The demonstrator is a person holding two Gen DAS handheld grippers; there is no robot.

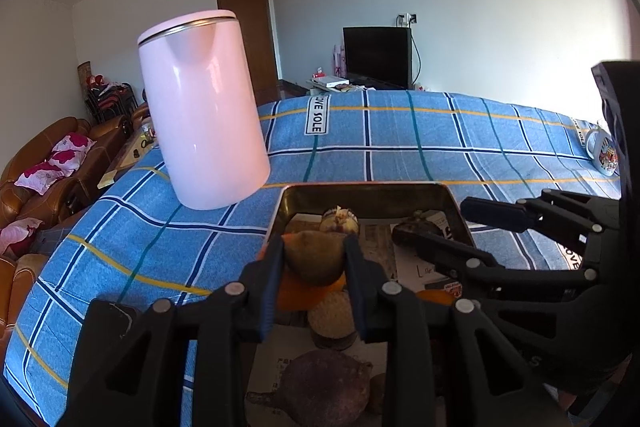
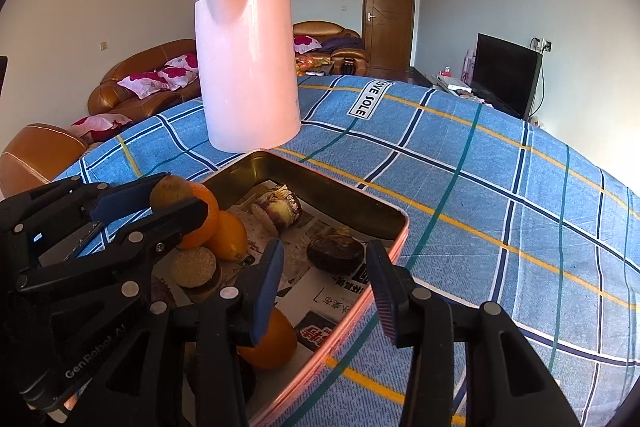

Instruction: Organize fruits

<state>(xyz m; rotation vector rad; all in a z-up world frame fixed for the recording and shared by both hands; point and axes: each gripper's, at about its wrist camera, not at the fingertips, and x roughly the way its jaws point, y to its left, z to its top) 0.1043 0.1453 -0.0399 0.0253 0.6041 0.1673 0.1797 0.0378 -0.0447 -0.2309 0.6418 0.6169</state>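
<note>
Left wrist view has the left gripper (image 1: 314, 259) angled down over a shallow rectangular metal tray with a pink rim (image 1: 360, 189), its two black fingers with blue pads closed against the sides of a brown fuzzy kiwi (image 1: 314, 257), which is held just above the fruit lying in the tray. The right gripper (image 1: 436, 223) reaches in from the right, also tilted down, near the tray's right wall; its jaws stand apart with nothing pressed between them. In the right wrist view that gripper (image 2: 326, 287) hangs over the tray's near right part, its pads clear of a dark round mangosteen (image 2: 336, 253) lying ahead of them on the printed newspaper lining (image 2: 320, 291).

Inside the tray lie two oranges (image 2: 216, 223) against the left side, another orange (image 2: 276, 341) nearer the camera, a pale cut-topped fruit (image 2: 280, 207) toward the far end, and a flat tan round piece (image 2: 194, 267). A dull purple bulb-shaped fruit (image 1: 326, 387) sits at the near end.

The tray rests on a blue plaid cloth (image 2: 500, 207), just beside a tall pale pink kettle (image 2: 248, 67). A patterned mug (image 1: 604, 153) stands well apart at the right.
</note>
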